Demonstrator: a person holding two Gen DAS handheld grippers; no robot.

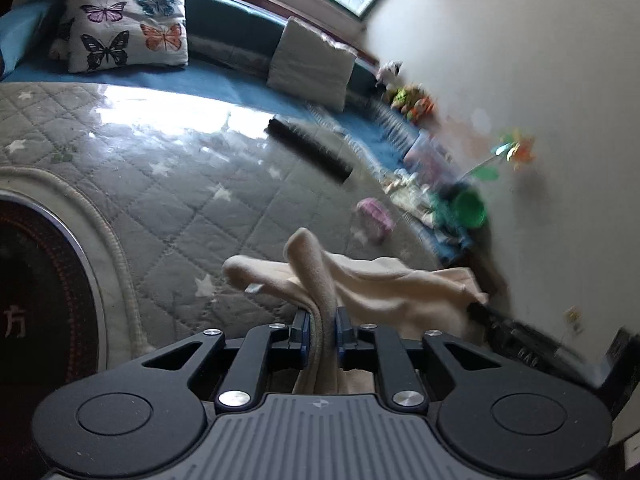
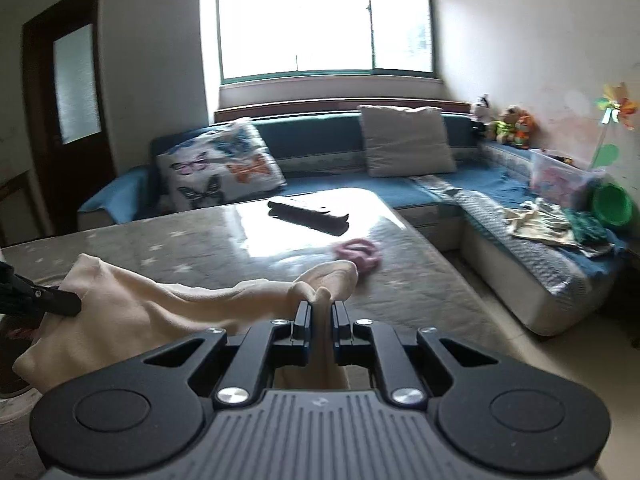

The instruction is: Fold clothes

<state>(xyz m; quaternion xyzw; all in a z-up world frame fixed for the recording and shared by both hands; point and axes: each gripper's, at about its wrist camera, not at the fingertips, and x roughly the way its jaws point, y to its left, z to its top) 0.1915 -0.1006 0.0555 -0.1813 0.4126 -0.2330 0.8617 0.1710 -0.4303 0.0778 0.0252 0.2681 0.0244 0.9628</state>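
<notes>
Cream fleece garment: soft, napped cloth, bunched into rounded folds and stretched between the two grippers above the quilted table cover; seen from the right wrist it sags in a loose span toward the left.
Left gripper: black linkage arms with blue-lined pads, clenched on a thick doubled fold of the garment that rises in a hump above the fingertips; in the right wrist view its black tip bites into the cloth's far corner.
Right gripper: same black build, pressed tight on a narrow ridge of the garment, with more cloth hanging below between the arms.
Quilted table cover: grey, diamond-stitched, dotted with white stars, under a glossy clear sheet that throws back window glare.
Clear plastic box: on the sofa's right arm section, holding pink and pale items too blurred to name.
Green bucket: round, smooth plastic, tipped on its side just beside the box; contents not visible.
Pink scrunchy item: ruffled, soft, lying on the table cover beyond the garment.
Black brush-like bar: long, dark, ridged, farther back on the cover.
Butterfly cushion: white fabric, printed wings, leaning on the blue sofa.
Plain cushion: grey-white, square, upright against the backrest.
</notes>
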